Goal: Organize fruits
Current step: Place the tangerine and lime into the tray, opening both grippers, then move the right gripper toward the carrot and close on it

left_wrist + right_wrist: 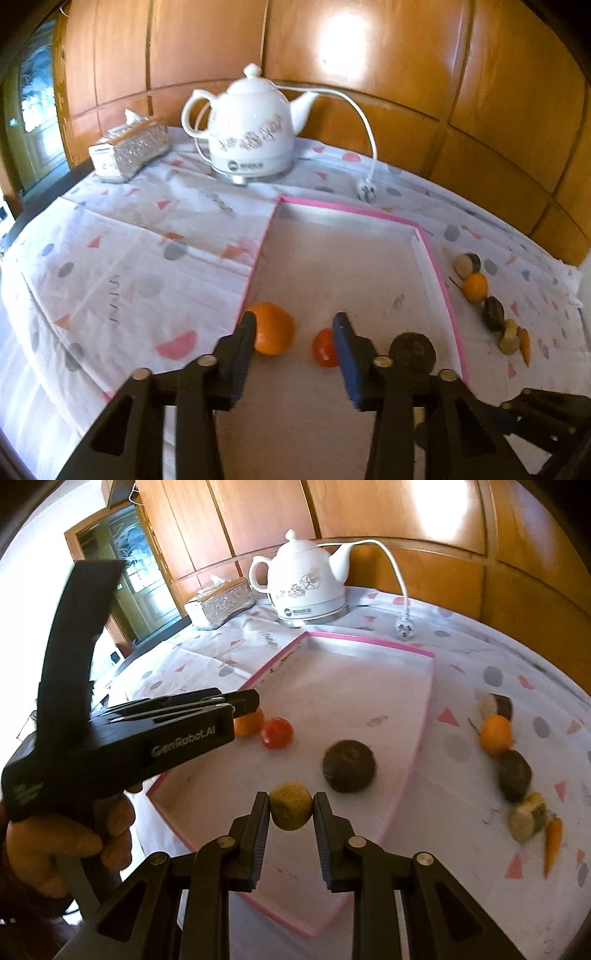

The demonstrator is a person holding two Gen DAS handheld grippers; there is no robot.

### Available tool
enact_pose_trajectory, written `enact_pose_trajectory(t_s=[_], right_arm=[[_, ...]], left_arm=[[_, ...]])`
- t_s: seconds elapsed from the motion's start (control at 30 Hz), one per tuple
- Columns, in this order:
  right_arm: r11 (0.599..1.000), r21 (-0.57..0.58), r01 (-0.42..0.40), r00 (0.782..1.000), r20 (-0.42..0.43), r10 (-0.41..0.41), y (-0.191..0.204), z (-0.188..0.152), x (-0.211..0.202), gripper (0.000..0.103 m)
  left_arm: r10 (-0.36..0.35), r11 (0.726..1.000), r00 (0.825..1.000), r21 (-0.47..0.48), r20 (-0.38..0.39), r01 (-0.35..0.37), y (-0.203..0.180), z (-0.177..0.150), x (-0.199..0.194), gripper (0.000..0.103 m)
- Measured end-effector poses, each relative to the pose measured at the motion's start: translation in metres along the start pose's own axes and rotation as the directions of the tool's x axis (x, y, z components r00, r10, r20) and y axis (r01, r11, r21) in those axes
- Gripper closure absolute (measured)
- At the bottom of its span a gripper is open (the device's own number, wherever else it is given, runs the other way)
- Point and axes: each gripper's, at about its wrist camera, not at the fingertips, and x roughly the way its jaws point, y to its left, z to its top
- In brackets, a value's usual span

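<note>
The fruits lie partly in the pink-edged tray (421, 738): an orange (273, 328), a red fruit (323, 349) and a dark round one (349, 766). The left gripper (293, 354) stands open above the tray, holding nothing. The right gripper (290, 825) grips a small brown fruit (290, 810) over the tray. More fruits (513, 771) lie on the cloth (122, 266) at the right.

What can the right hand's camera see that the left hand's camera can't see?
Only the right wrist view shows the small brownish fruit between the right gripper's fingers, and the hand holding the left gripper.

Only the left wrist view shows that gripper's fingers standing open and empty.

Both show the pink tray, orange, tomato and teapot.
</note>
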Motion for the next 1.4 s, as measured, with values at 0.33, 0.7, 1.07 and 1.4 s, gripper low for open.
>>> enact_pose_trajectory(t_s=[0.33, 0.7, 1.07, 1.4], right_arm=[[0.998, 0.008, 0.058, 0.997, 0.042, -0.058, 0.017, 0.0, 0.0, 0.074], [0.957, 0.081, 0.277, 0.951, 0.118, -0.285, 0.004, -0.006, -0.025, 0.067], [0.916, 0.15, 0.372, 0.91, 0.136, -0.392, -0.021, -0.017, -0.043, 0.067], [0.891, 0.217, 0.399, 0.894, 0.124, -0.43, -0.046, -0.031, -0.056, 0.067]], left_arm=[[-0.002, 1.0, 0.999, -0.01, 0.035, 0.003, 0.001, -0.008, -0.017, 0.045], [-0.03, 0.999, 0.999, 0.025, 0.025, 0.03, -0.015, -0.023, -0.024, 0.044], [-0.068, 0.993, 0.998, 0.098, 0.01, 0.066, -0.04, -0.036, -0.028, 0.044], [-0.1, 0.98, 0.995, 0.174, -0.013, 0.101, -0.063, -0.046, -0.029, 0.044]])
